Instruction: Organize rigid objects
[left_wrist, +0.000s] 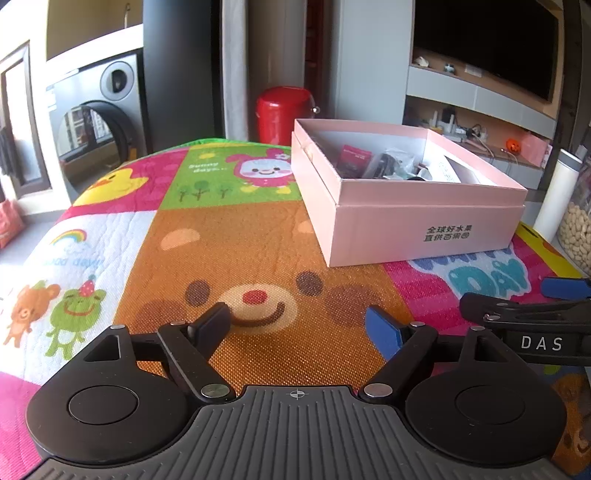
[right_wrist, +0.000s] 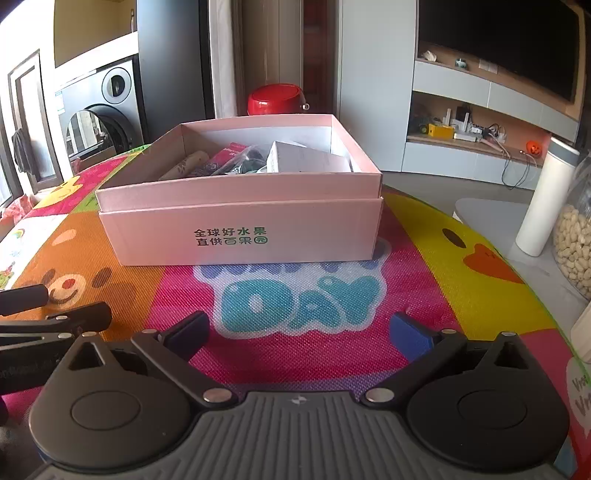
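You see a matt pink cardboard box (right_wrist: 240, 225) on a woven, rough-textured printed cloth (right_wrist: 314, 354), a glossy red pot (right_wrist: 275, 99) behind, and your claws' matt black plastic arms with shiny metal rivets.

Both cams sit low over the mat (left_wrist: 229, 236), looking forward along their own fingers, slightly down. Left wrist view faces the bear panel, box (left_wrist: 424, 225) ahead and off to the right, corner-on. Right wrist view faces the box (right_wrist: 240, 229) head-on and nearer. Shared: box, mat, red bin (left_wrist: 282, 110), washer (right_wrist: 107, 107), TV shelf. Each view catches the other gripper at its inner edge.
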